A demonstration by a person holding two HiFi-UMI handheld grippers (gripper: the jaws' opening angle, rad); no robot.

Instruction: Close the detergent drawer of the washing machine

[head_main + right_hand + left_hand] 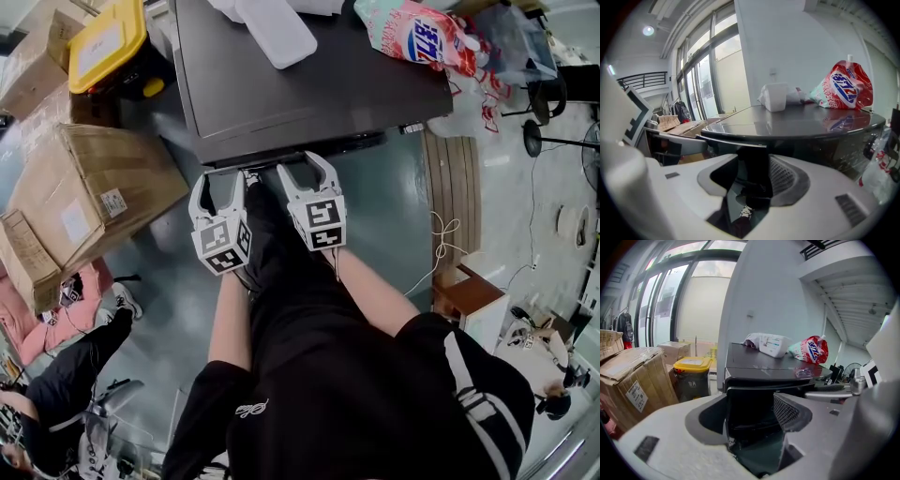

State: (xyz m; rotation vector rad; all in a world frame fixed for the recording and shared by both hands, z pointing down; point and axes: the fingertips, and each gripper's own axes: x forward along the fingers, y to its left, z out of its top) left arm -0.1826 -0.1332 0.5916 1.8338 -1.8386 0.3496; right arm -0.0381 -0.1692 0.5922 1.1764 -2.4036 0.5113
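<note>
The washing machine is a dark box with a glossy top, seen from above in the head view. Both grippers stand at its front edge, side by side. In the left gripper view the dark detergent drawer front juts from under the top, straight ahead between the jaws. My left gripper is open and its pads do not press on the drawer. My right gripper is also open, a little to the right, with the dark machine front ahead of it. Neither gripper holds anything.
A red detergent bag and a white container lie on the machine's top. A cardboard box and a yellow-lidded bin stand to the left. A wooden stool is at the right. A second person sits low left.
</note>
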